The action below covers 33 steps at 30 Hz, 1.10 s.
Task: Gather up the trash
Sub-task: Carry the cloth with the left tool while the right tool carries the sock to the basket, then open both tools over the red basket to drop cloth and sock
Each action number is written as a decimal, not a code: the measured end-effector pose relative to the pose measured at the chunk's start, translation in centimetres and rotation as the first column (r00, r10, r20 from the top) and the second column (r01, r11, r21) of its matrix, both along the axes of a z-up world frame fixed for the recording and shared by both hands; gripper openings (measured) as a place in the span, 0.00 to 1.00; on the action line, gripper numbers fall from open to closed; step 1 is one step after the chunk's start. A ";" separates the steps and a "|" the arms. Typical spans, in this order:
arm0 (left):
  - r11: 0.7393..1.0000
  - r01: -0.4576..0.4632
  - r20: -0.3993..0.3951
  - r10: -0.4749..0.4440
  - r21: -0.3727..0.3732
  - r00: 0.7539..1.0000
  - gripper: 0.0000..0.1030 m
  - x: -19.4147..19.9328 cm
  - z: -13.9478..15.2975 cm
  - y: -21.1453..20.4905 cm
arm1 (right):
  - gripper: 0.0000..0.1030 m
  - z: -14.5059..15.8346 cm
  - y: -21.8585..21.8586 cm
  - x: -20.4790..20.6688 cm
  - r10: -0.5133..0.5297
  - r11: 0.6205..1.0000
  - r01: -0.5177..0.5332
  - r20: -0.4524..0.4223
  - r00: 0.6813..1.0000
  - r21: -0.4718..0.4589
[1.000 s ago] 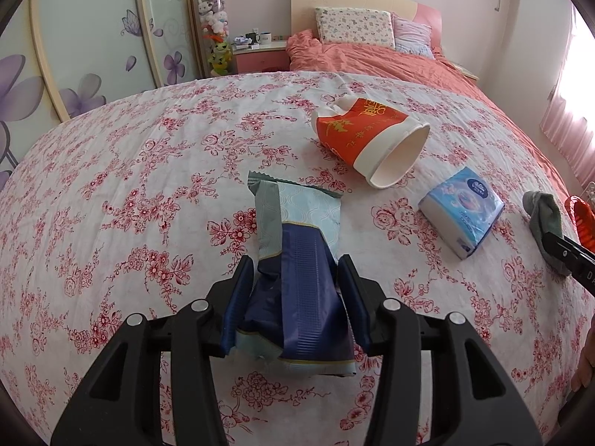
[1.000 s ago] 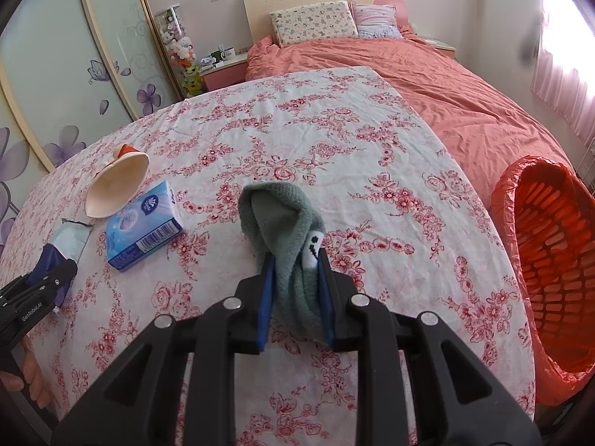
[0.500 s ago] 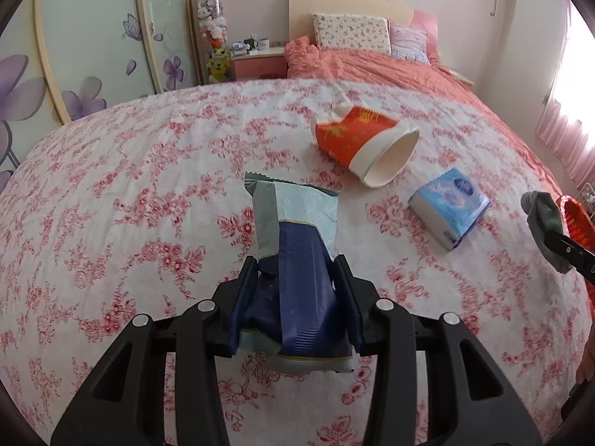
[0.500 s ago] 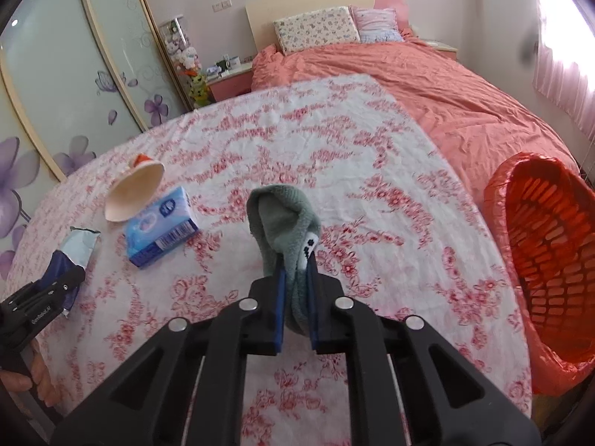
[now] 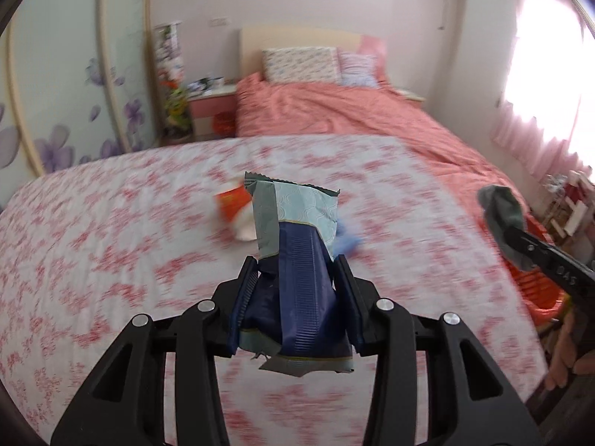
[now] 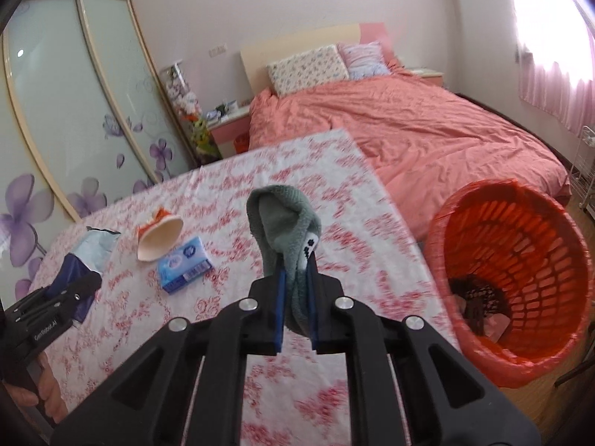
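Note:
My left gripper [image 5: 295,271] is shut on a blue and pale-green snack wrapper [image 5: 297,241] and holds it above the floral tablecloth [image 5: 111,260]. My right gripper [image 6: 296,278] is shut on a grey-green sock [image 6: 286,223], lifted above the table's right side. The sock also shows in the left wrist view [image 5: 502,212]. An orange paper cup [image 6: 158,232] lies on its side next to a blue tissue pack [image 6: 184,265]. An orange trash basket [image 6: 520,278] with a red liner stands on the floor to the right of the table, with some trash inside.
A bed with a salmon cover [image 6: 427,130] lies beyond the table. A pink nightstand [image 5: 210,109] and a sliding wardrobe with purple flowers [image 6: 74,111] are at the back left. A white wire rack [image 6: 585,171] stands at the far right.
Both grippers have lifted their loads off the tablecloth. The right one has risen and turned toward the orange basket, which now shows more fully.

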<state>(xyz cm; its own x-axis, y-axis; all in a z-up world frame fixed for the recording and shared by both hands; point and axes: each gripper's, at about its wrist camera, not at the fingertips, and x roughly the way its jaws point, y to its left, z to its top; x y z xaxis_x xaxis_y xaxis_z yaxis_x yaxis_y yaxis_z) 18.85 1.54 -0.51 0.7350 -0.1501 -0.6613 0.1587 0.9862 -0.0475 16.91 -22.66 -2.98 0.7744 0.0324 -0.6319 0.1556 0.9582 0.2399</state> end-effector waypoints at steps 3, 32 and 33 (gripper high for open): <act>0.998 0.063 0.019 -0.063 -0.025 0.998 0.42 -0.2 0.9 -2.7 | 0.11 1.2 -1.8 -1.5 -0.045 0.999 0.045 0.034 0.998 0.009; 0.850 0.521 -0.066 -0.526 -0.078 0.848 0.65 2.5 -2.9 -27.9 | 0.34 -1.1 -23.5 -6.9 -0.441 0.887 0.426 0.054 0.896 0.177; 0.855 0.514 -0.073 -0.519 -0.070 0.852 0.66 2.6 -3.3 -27.9 | 0.35 -1.6 -23.9 -6.8 -0.443 0.885 0.428 0.047 0.895 0.184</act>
<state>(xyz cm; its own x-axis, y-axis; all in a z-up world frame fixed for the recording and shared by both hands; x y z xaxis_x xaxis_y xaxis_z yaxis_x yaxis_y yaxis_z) 21.45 -26.37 -3.77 0.4838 -0.5245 -0.7006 0.6377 0.7595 -0.1282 10.13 -46.53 -4.55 0.7853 -0.2228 -0.5777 0.5196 0.7445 0.4193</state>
